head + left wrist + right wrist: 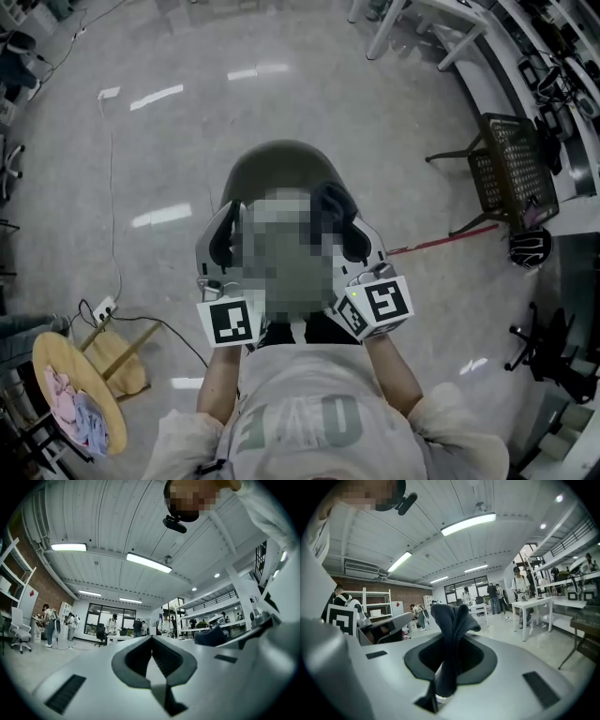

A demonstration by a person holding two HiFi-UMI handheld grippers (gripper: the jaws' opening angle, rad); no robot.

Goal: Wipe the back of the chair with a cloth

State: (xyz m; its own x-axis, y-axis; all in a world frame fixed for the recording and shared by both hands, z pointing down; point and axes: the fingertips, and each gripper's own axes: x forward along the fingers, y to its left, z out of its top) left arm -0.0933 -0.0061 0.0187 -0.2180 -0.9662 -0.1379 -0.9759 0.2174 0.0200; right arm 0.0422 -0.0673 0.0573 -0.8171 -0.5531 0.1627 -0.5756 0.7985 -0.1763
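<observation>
Head view: left tongs (pixel 225 225) and right tongs (pixel 349 234) raised, gaps hard to read; dark cloth (pixel 330 202) at right tips; black mesh chair (pixel 511 173) well apart | Left gripper view: left tongs (pixel 152 641) closed together, empty; chair unseen | Right gripper view: right tongs (pixel 450 641) clamped on the upright cloth (pixel 452 620); chair (pixel 583 625) cut off at the right edge.

**Legible Markings**

Pale block letters cross the shirt (pixel 298 422), on the person's side of the left gripper (pixel 223 242) and right gripper (pixel 349 239). Inverted and creased, they read uncertainly, perhaps containing "U". Each gripper's rear marker cube (pixel 230 322) bears black square patterns only, no characters.
</observation>
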